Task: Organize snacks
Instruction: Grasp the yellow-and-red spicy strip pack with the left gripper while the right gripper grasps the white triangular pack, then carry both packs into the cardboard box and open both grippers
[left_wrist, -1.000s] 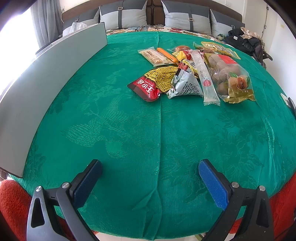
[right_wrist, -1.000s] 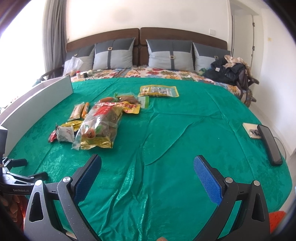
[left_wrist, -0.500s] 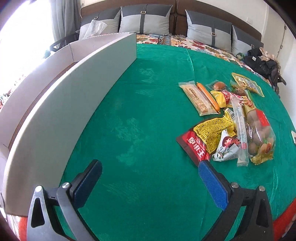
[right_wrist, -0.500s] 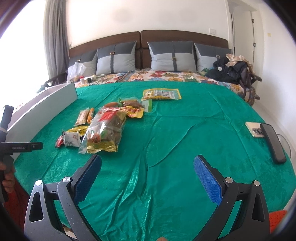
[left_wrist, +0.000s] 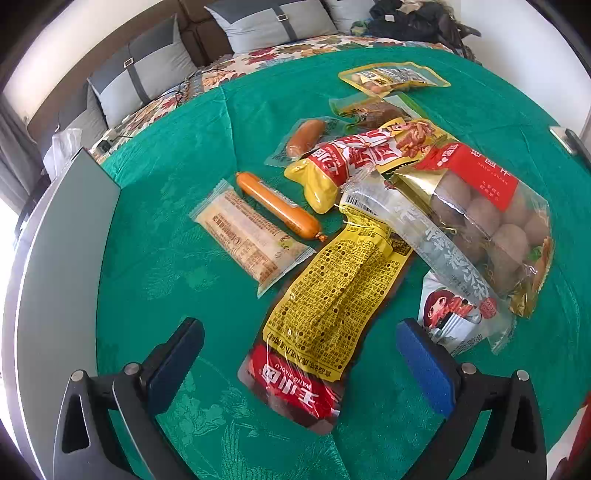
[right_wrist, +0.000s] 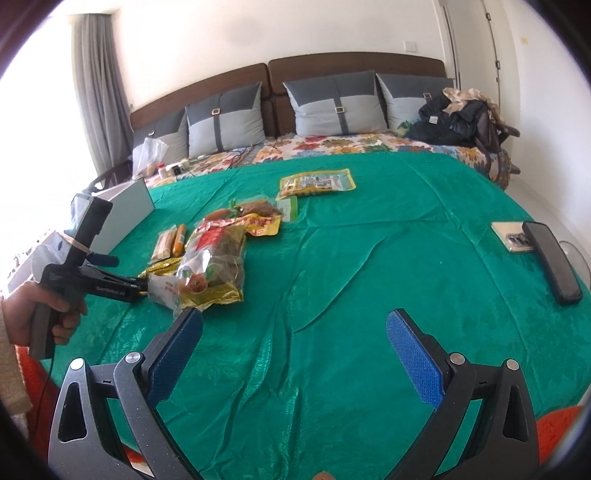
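Observation:
A pile of snack packs lies on the green bed cover (left_wrist: 177, 184). My left gripper (left_wrist: 299, 354) is open just above a yellow and red snack packet (left_wrist: 325, 306), its pads on either side. Beside the packet lie a beige wrapped bar (left_wrist: 247, 232), an orange sausage (left_wrist: 277, 206), a clear bag of brown balls (left_wrist: 487, 218) and a small white pack (left_wrist: 450, 317). My right gripper (right_wrist: 295, 350) is open and empty over bare cover; its view shows the left gripper (right_wrist: 122, 273) at the pile (right_wrist: 218, 251).
A white box (left_wrist: 55, 277) stands along the left edge of the bed. A yellow pack (right_wrist: 317, 182) lies apart farther back. A phone (right_wrist: 513, 238) and a black bar (right_wrist: 552, 266) lie at the right edge. Pillows and a dark bag line the headboard.
My left gripper has swung right from the white box and moved in close over the snack pile. My right gripper has barely moved.

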